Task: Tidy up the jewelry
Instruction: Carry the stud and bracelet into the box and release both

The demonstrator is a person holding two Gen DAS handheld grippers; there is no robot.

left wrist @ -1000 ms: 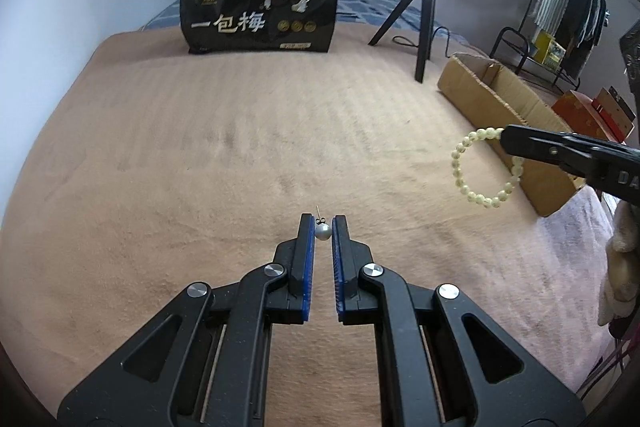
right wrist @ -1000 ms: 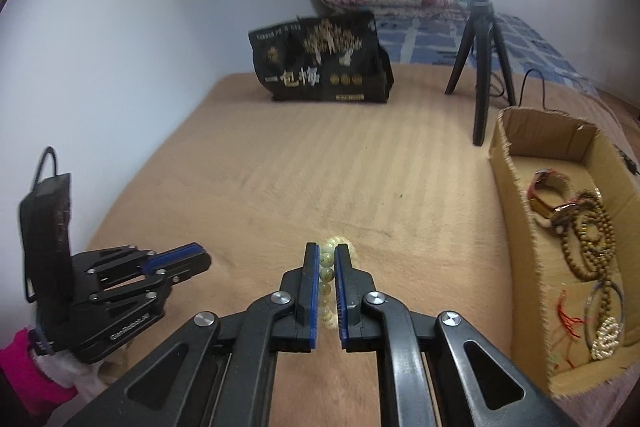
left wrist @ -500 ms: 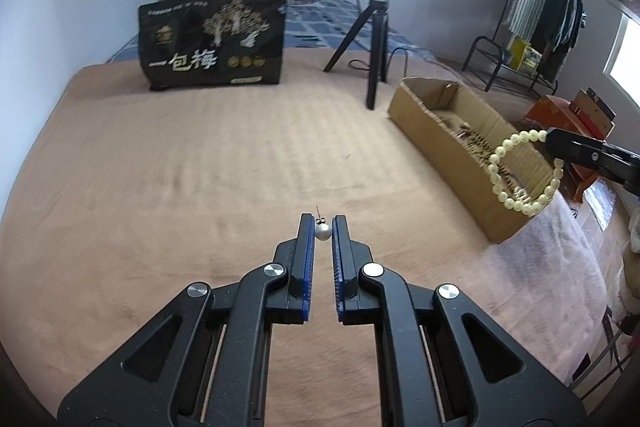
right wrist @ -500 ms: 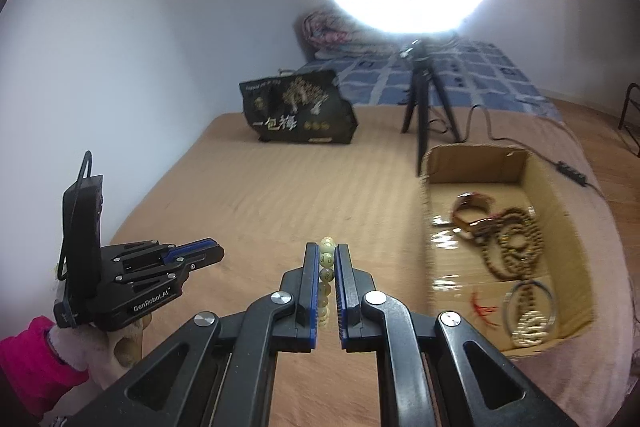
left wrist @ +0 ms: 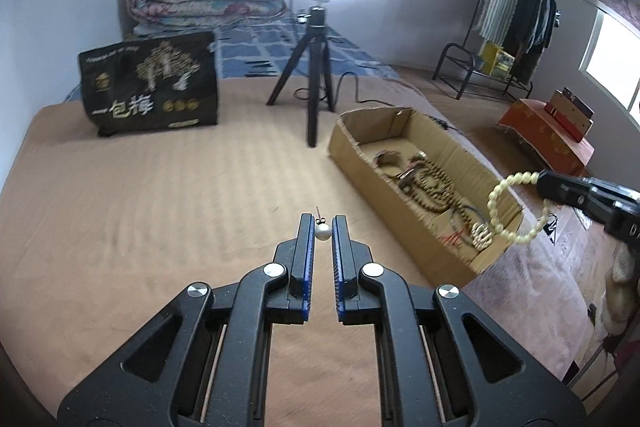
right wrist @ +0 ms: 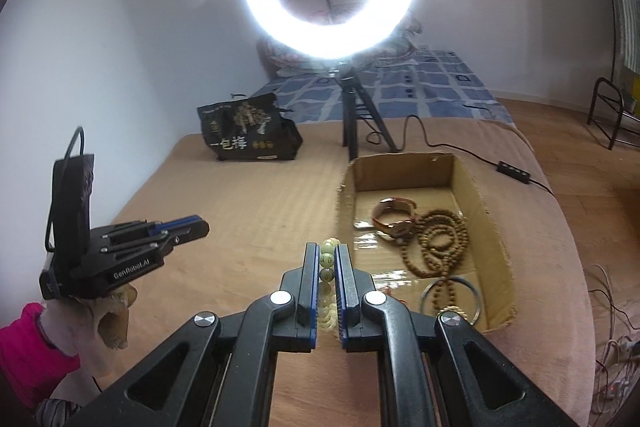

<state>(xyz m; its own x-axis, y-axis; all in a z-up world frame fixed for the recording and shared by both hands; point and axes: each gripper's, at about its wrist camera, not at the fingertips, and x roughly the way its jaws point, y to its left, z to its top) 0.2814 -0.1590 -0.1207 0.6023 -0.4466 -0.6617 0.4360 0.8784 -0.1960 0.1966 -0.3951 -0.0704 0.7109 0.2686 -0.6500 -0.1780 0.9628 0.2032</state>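
My left gripper (left wrist: 322,225) is shut on a small pearl earring (left wrist: 322,231), its thin post sticking up past the tips, above the tan blanket. My right gripper (right wrist: 329,254) is shut on a pale green bead bracelet (right wrist: 327,261). In the left wrist view that bracelet (left wrist: 505,227) hangs as a loop from the right gripper (left wrist: 544,183), above the near end of the cardboard box (left wrist: 404,211). The box (right wrist: 496,239) holds a watch (right wrist: 394,217), brown bead strings (right wrist: 440,243) and a metal bangle (right wrist: 450,297). The left gripper (right wrist: 202,225) shows at the left, in a gloved hand.
A ring light on a black tripod (left wrist: 316,79) stands on the bed behind the box, its cable (right wrist: 472,151) trailing right. A black printed bag (left wrist: 150,85) stands at the back left, a folded quilt (left wrist: 204,1) behind it. A clothes rack (left wrist: 508,27) and a red box (left wrist: 548,135) are on the right.
Both grippers have risen and swung right toward the cardboard box, each still holding its piece. The bracelet now hangs over the box's near end; the box's inside has come into view.
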